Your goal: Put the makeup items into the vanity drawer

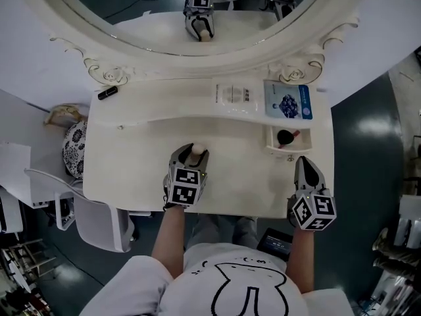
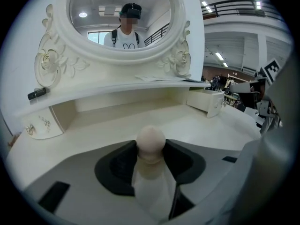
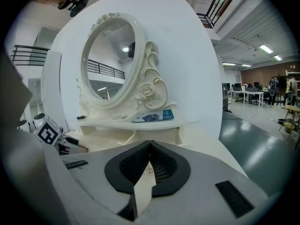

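Note:
My left gripper (image 1: 191,153) is shut on a beige gourd-shaped makeup sponge (image 1: 197,149) above the middle of the white vanity top (image 1: 131,163). In the left gripper view the sponge (image 2: 151,142) stands upright between the dark pads (image 2: 117,165), which press on its body. A small white drawer (image 1: 270,142) stands open at the right under the shelf, with a black and red makeup item (image 1: 287,137) inside. My right gripper (image 1: 304,161) hovers at the table's front right, in front of that drawer. Its jaws meet with nothing between them (image 3: 149,150).
A black tube (image 1: 108,93) lies on the shelf's left end. A white packet (image 1: 233,96) and a blue card (image 1: 288,101) lie on the shelf right of centre. The oval mirror (image 1: 197,18) rises behind. A grey chair (image 1: 99,222) stands left of the table.

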